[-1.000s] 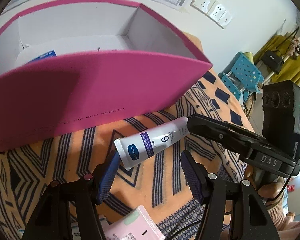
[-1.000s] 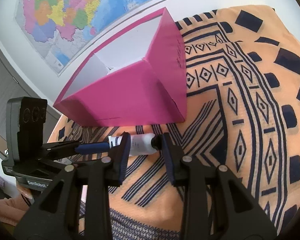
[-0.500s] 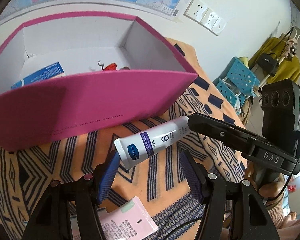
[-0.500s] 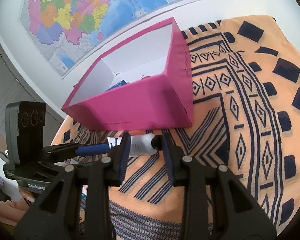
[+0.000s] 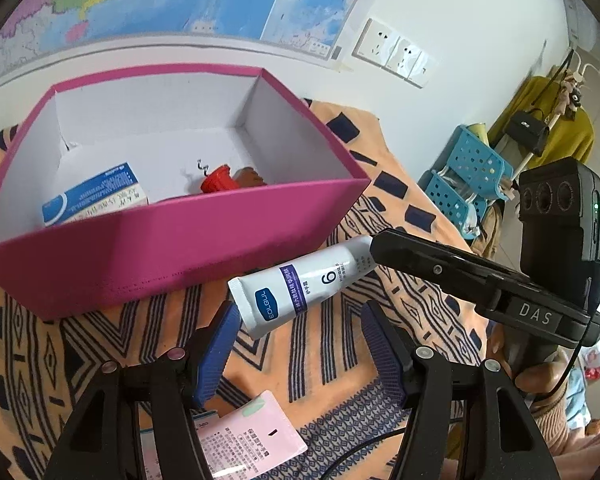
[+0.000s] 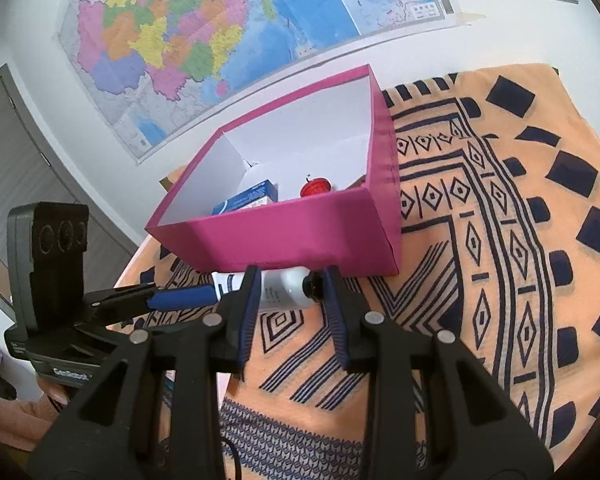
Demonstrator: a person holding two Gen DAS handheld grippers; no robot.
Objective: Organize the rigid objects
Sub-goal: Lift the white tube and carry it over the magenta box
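Two views, and I begin with the left wrist. My left gripper (image 5: 298,344) stands open above the patterned cloth (image 5: 340,364), holding nothing. One white tube (image 5: 300,288) hangs in the air before it, its cap end hidden behind a finger of my right gripper (image 5: 384,246). One pink box (image 5: 172,256) stands behind; inside it I count one blue-white carton (image 5: 96,196) and one red corkscrew (image 5: 218,178), with a brown part beside it that I cannot make out well. One pink packet (image 5: 248,436) lies low between my fingers, partly covered.

From the right wrist, my right gripper (image 6: 288,298) is closed on the tube (image 6: 278,290), near its black cap, just before the box (image 6: 300,236). The tube's flat end is cut off by my left finger. The carton (image 6: 248,200) and corkscrew (image 6: 316,188) show only partly above the front wall.
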